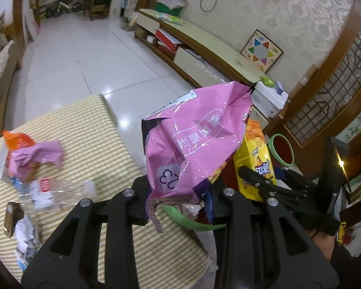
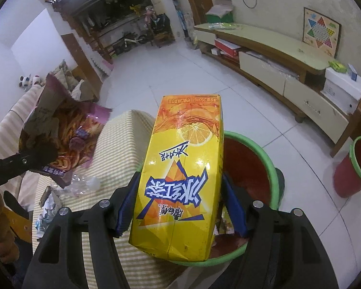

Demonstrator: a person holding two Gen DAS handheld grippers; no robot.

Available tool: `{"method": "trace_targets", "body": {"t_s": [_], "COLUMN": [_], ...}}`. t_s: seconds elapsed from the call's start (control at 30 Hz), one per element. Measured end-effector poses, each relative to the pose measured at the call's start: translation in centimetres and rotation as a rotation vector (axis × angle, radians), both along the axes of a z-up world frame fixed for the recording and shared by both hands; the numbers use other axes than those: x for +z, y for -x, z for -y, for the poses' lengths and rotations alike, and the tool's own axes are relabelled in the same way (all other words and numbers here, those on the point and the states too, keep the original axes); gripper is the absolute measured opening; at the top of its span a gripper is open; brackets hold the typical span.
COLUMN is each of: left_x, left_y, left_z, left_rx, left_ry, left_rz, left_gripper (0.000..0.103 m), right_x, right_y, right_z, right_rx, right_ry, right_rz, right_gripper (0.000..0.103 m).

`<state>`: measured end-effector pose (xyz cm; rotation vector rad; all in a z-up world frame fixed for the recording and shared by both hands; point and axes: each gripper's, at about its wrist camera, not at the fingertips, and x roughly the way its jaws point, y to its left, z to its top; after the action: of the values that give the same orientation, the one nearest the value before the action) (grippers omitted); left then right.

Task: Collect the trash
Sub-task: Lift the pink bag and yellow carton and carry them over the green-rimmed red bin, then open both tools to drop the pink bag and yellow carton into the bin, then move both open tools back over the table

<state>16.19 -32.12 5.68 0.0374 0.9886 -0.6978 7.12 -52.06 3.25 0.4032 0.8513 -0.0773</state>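
Left gripper: jaws nearly closed, pinching the lower end of a pink snack bag; bag stands up crumpled above the fingers
Right gripper: jaws about half apart, blue pads pressed on both sides of a yellow iced-tea carton; carton points away from the camera
Bin: red inside, green rim, just beyond the table edge; carton hangs over its near rim, pink bag close beside it
Second bin: same colours, on the floor well to the right
Table: striped yellow cloth
Trash on table: crushed clear bottle, crumpled pink wrapper, orange packet, brown wrapper, white crumpled paper
In the way: nothing between carton and bin mouth
Background: TV cabinet, tiled floor
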Motion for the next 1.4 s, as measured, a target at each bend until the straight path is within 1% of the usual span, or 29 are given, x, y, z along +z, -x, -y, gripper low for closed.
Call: {"method": "trace_targets", "body": {"t_s": [0.23, 0.4, 0.43, 0.5, 0.53, 0.57, 0.63, 0.77, 0.83, 0.97, 1.13, 1.23, 1.33, 1.4], "left_x": [-1.6, -2.0, -2.0, -2.1, -2.1, -2.1, -2.1, -2.2, -2.1, -1.6, -0.2, 0.4, 1.1, 1.6], "left_y": [-0.5, -0.7, -0.7, -0.8, -1.0, -1.1, -1.1, -1.4, -1.5, -1.5, -0.8, -0.3, 0.4, 0.6], "left_z": [2.8, 4.7, 5.1, 5.5, 5.6, 5.5, 5.4, 4.5, 3.7, 2.1, 0.3, -1.7, -4.0, -6.4], "left_rx": [-0.028, -0.048, -0.051, -0.048, -0.046, -0.036, -0.016, 0.013, 0.038, 0.077, 0.103, 0.116, 0.149, 0.182], "left_ry": [-0.005, -0.009, -0.01, -0.003, 0.003, 0.009, 0.01, 0.02, 0.023, 0.022, -0.017, -0.008, -0.008, 0.001], "left_rz": [-0.048, -0.057, -0.057, -0.061, -0.064, -0.061, -0.05, -0.057, -0.053, -0.04, 0.024, 0.032, 0.055, 0.064], "left_gripper": [0.033, 0.035, 0.039, 0.051, 0.066, 0.077, 0.084, 0.094, 0.097, 0.097, 0.097, 0.097, 0.097, 0.097], "right_x": [-1.2, -1.8, -2.0, -2.2, -2.4, -2.5, -2.6, -2.5, -2.2, -1.5, -0.4, 0.4, 1.2, 2.0], "right_y": [0.3, 0.3, 0.3, 0.1, 0.1, 0.1, 0.1, 0.1, 0.1, -0.1, -0.4, -0.5, -0.7, -0.9], "right_z": [1.4, 2.3, 2.4, 2.6, 2.6, 2.6, 2.6, 2.2, 1.9, 1.3, -0.5, -2.3, -4.2, -5.9], "right_rx": [-0.019, -0.026, -0.026, -0.032, -0.037, -0.036, -0.04, -0.042, -0.043, -0.032, -0.004, 0.024, 0.056, 0.087], "right_ry": [-0.002, -0.004, -0.004, -0.008, -0.011, -0.015, -0.008, 0.007, 0.014, 0.033, 0.051, 0.06, 0.071, 0.085], "right_rz": [-0.03, -0.042, -0.045, -0.053, -0.058, -0.059, -0.058, -0.057, -0.053, -0.045, -0.03, -0.02, -0.007, 0.004], "right_gripper": [0.063, 0.064, 0.064, 0.066, 0.066, 0.071, 0.082, 0.089, 0.093, 0.094, 0.095, 0.095, 0.095, 0.095]}}
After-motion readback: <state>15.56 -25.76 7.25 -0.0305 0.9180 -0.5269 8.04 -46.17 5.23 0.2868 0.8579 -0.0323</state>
